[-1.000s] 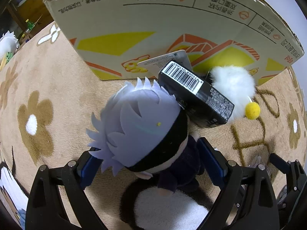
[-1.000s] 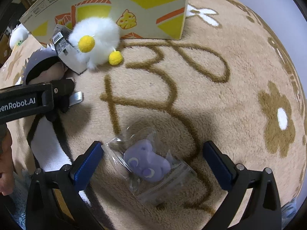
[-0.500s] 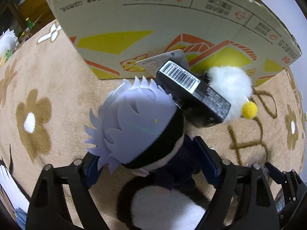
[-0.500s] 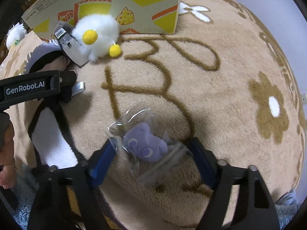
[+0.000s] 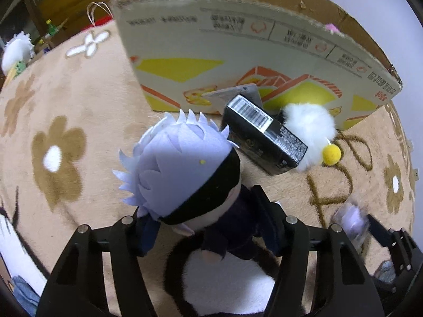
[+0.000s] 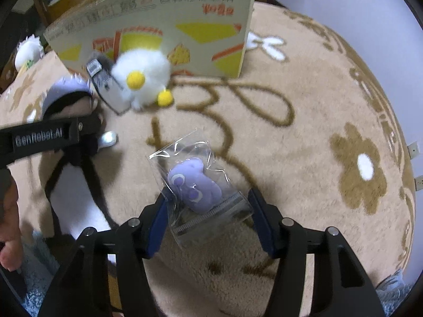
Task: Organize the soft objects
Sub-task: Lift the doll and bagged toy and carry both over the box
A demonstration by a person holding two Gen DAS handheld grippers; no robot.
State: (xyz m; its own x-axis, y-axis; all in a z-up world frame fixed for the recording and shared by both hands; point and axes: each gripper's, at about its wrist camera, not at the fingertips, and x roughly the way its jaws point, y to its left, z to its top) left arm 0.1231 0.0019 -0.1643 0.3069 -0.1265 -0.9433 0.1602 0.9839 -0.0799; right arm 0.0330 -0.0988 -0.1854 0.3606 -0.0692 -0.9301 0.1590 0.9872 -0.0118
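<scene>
My left gripper [image 5: 208, 227] is shut on a plush doll [image 5: 185, 174] with spiky pale-lilac hair, a black blindfold and dark clothes, held above the rug. My right gripper [image 6: 208, 211] is shut on a clear bag [image 6: 201, 182] holding a purple soft toy, lifted off the rug. A white fluffy plush [image 5: 309, 129] with yellow pom-poms lies by the cardboard box [image 5: 238, 52]; it also shows in the right wrist view [image 6: 142, 76]. The left gripper's body [image 6: 39, 137] and the doll [image 6: 68, 97] show at the left of the right wrist view.
A black carton with a barcode [image 5: 261, 137] leans against the white plush and the cardboard box [image 6: 164, 26]. The beige rug [image 6: 330, 105] has brown flower and line patterns. Another white plush [image 5: 15, 52] sits at the far left. A bare foot [image 6: 8, 237] is at the lower left.
Both grippers closed on their objects and rose: the left lifted the doll, the right lifted the bagged purple toy off the rug. The box now appears farther and its top edge shows.
</scene>
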